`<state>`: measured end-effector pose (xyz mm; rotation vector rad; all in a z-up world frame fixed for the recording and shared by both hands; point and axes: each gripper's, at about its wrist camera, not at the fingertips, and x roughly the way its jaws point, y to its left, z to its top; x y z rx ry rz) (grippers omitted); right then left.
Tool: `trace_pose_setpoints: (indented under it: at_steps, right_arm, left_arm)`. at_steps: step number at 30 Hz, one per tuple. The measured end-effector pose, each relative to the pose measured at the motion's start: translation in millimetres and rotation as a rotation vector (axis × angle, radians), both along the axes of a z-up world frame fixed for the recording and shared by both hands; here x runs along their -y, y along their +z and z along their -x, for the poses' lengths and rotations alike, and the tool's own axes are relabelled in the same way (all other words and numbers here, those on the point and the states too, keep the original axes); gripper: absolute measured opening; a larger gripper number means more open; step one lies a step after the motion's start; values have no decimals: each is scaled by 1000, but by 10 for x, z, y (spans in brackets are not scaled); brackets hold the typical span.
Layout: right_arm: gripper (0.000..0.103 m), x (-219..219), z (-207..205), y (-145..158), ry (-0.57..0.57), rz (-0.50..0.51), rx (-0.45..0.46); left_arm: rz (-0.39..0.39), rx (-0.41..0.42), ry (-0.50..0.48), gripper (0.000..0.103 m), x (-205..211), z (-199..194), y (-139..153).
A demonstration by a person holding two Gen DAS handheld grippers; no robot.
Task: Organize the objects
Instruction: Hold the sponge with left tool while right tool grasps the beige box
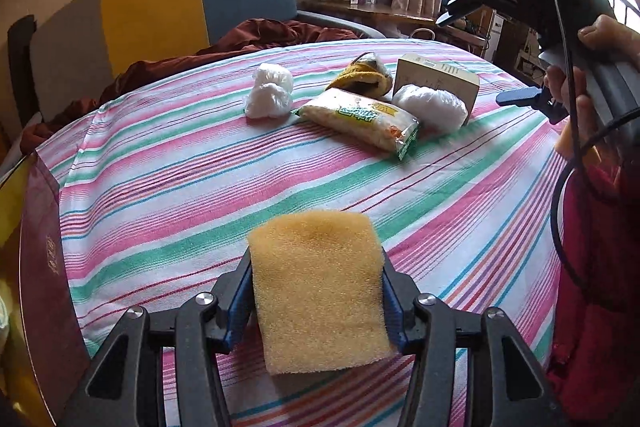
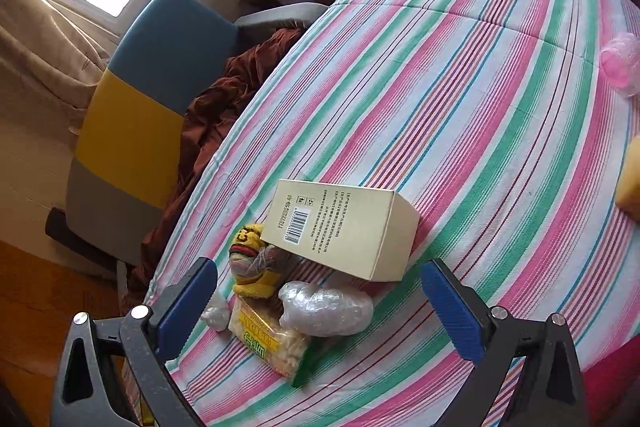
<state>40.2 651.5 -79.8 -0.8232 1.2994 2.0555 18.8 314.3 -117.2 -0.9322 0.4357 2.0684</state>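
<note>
A bright window and beige curtains back a room where a table under a pink, green and white striped cloth fills most of the frame.

In the left wrist view, the left gripper at bottom centre is clamped on a yellow sponge, its blue pads pressing the long sides so the slab juts forward above the cloth, probably carried toward the pile. That pile sits upper centre: a snack packet with green and yellow print, two white plastic bundles flanking it, a yellow knitted piece and a cream box behind. The right gripper enters at upper right, held in a hand.

In the right wrist view, the right gripper has its fingers wide apart and empty at the bottom, framing the same pile, seemingly to choose something. The cream box lies tilted, resting on the knitted piece, showing a barcode and small printed lines too fine to read. The packet reads "WEIDAN" in part. A pink plastic item sits at the right edge.
</note>
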Motion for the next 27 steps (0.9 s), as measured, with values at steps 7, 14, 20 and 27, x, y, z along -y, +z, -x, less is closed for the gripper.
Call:
trace_pose_setpoints:
  at_steps: [7, 14, 20, 27]
  right_arm:
    - [103, 142, 351, 65, 145, -215, 250]
    - [103, 78, 796, 35, 429, -375, 495]
    - [103, -108, 989, -268, 479, -316, 579]
    - [53, -394, 587, -313, 303, -311, 599]
  left_arm:
    - [-32, 17, -10, 54, 38, 6, -14]
    - [-62, 46, -14, 55, 80, 34, -24]
    - [-71, 59, -21, 57, 87, 50, -31]
    - [-72, 59, -28, 58, 86, 43, -38]
